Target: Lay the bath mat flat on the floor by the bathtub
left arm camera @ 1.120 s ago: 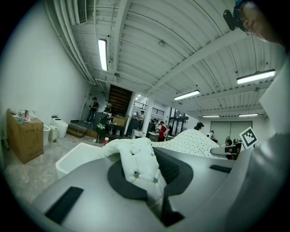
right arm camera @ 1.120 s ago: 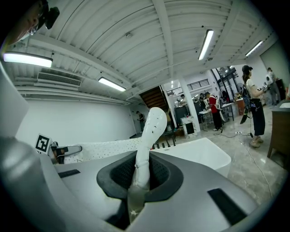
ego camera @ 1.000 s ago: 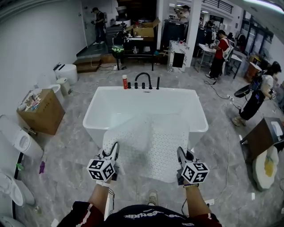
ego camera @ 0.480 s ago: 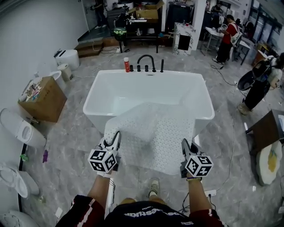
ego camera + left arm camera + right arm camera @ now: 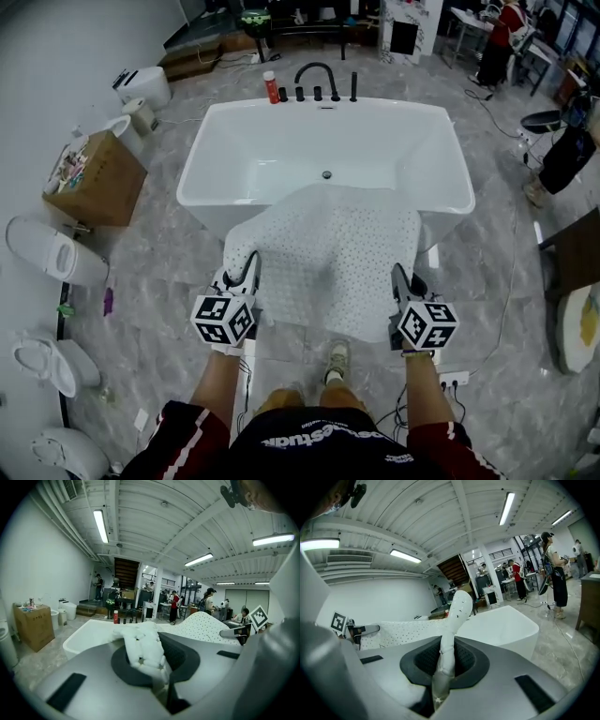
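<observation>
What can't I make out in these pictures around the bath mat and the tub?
- Head view: the bathtub's near rim, covered by the bath mat.
- Head view: the floor under the mat's held edge, hidden by the mat.
- Head view: the red bottle's label, too small to read.

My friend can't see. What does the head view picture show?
Seen from above, the left gripper and right gripper each pinch a near corner of a white dotted bath mat, whose far end drapes over the near rim of a white bathtub. Grey marble floor lies all around.
</observation>
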`<move>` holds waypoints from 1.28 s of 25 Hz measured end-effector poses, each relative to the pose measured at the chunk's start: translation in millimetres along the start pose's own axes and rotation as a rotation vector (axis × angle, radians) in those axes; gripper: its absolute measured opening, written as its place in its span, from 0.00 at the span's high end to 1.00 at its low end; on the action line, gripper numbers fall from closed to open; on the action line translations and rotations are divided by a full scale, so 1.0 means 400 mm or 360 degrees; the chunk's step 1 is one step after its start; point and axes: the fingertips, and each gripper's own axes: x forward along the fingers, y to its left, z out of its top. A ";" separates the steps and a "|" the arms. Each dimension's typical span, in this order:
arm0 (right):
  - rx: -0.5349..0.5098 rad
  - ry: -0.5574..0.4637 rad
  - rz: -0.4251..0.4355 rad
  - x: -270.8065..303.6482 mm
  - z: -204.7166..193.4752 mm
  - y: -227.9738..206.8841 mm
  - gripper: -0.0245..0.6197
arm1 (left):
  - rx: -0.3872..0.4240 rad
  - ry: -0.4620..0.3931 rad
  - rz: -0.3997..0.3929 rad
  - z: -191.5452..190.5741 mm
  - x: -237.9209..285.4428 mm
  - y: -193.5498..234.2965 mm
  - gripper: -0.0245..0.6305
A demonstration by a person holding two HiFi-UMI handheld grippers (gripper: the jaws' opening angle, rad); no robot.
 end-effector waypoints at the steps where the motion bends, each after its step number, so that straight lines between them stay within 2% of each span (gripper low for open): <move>1: 0.0009 0.0011 0.0003 0.013 -0.012 -0.004 0.89 | 0.0003 0.0013 0.0006 -0.013 0.007 0.003 0.91; 6: 0.0033 0.0059 -0.0009 0.047 -0.058 -0.023 0.89 | 0.0012 0.0059 0.0026 -0.069 0.027 0.014 0.91; 15: 0.0057 0.0092 -0.0110 0.088 -0.158 -0.055 0.89 | -0.0004 0.0096 0.0037 -0.177 0.052 0.073 0.91; 20: 0.0073 0.0056 -0.0198 0.107 -0.226 -0.090 0.89 | 0.0004 0.0071 0.0034 -0.245 0.075 0.075 0.91; 32: 0.0029 -0.0026 -0.0266 0.197 -0.460 -0.126 0.89 | 0.0047 -0.0014 0.0013 -0.466 0.112 0.141 0.91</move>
